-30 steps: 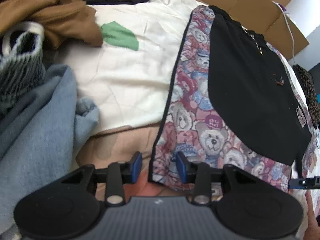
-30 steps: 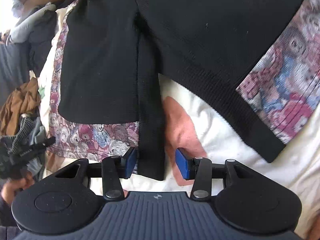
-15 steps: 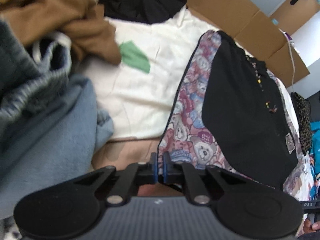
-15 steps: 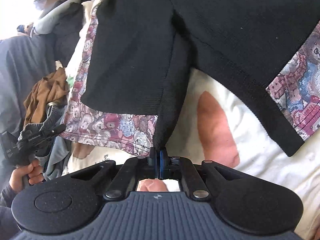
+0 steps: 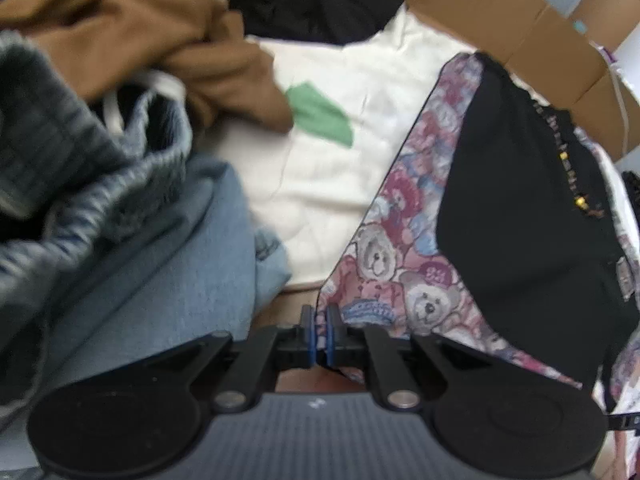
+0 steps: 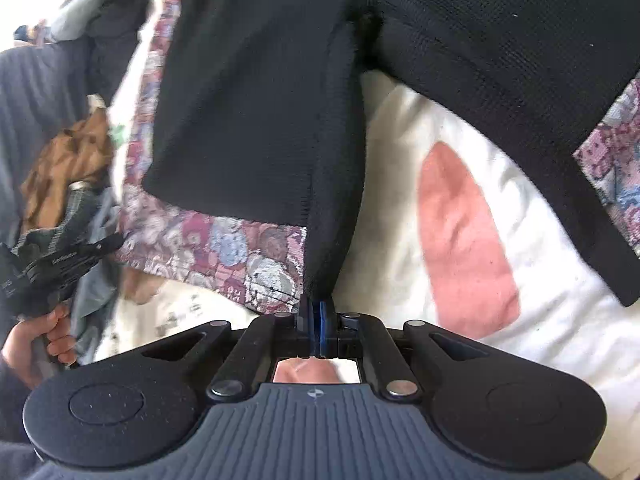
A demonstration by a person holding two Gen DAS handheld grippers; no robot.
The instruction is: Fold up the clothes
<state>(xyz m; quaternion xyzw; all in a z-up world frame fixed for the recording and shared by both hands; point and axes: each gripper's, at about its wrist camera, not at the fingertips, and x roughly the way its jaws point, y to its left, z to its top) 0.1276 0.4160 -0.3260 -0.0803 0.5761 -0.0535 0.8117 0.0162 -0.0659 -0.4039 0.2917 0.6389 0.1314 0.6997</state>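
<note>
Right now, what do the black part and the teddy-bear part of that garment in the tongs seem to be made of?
The black panel looks like a matte knit, perhaps cotton or a blend: the right wrist view shows fine ribbed loops and specks of lint. The teddy-bear panel looks like woven tapestry-style cloth, its bears formed by coloured threads with a grainy surface rather than a flat print, though blur leaves that open. Neither shines.

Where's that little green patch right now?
In the left wrist view, the green patch lies upper centre on the cream sheet, just right of the brown garment and left of the teddy-bear shorts.
</note>
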